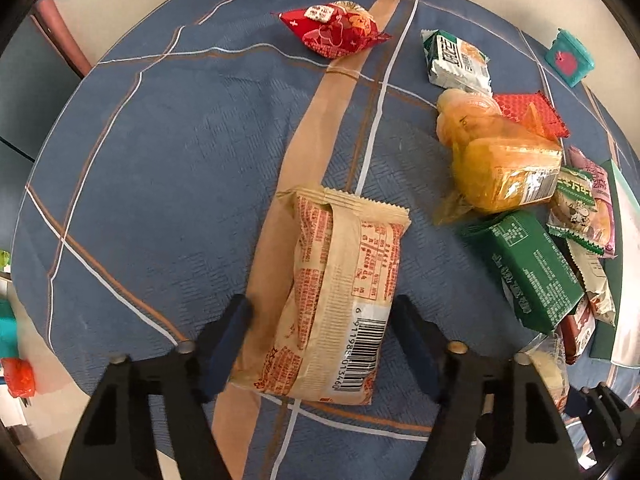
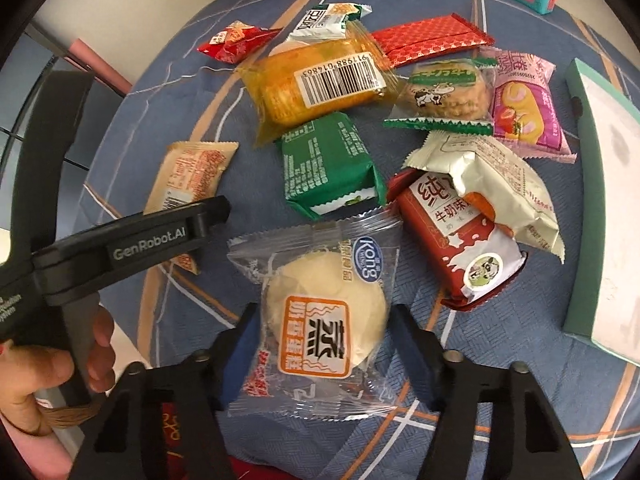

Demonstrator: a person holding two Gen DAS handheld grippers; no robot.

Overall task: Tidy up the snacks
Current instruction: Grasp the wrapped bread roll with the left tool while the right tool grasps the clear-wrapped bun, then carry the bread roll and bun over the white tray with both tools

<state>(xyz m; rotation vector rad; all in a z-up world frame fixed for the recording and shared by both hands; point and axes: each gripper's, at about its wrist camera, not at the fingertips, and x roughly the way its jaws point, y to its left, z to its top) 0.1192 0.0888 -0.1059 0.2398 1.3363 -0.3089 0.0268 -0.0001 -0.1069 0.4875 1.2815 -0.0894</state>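
Observation:
A tan snack packet (image 1: 340, 292) with red print and a barcode lies on the blue tablecloth (image 1: 160, 160). My left gripper (image 1: 320, 312) points down over it, its blue pads against the packet's two long sides. In the right wrist view the same packet (image 2: 188, 176) lies under the left gripper's black body (image 2: 148, 240), held by a hand (image 2: 36, 376). A pale round cake in a clear wrapper (image 2: 320, 320) sits between the pads of my right gripper (image 2: 324, 316), which press on the wrapper's edges.
A pile of snacks lies beyond: an orange cake pack (image 2: 316, 84), a green packet (image 2: 328, 164), a red milk packet (image 2: 452, 232), a cream packet (image 2: 492, 184), a pink packet (image 2: 524, 96). A red packet (image 1: 336, 30) lies apart. A teal-edged box (image 2: 600, 200) stands right.

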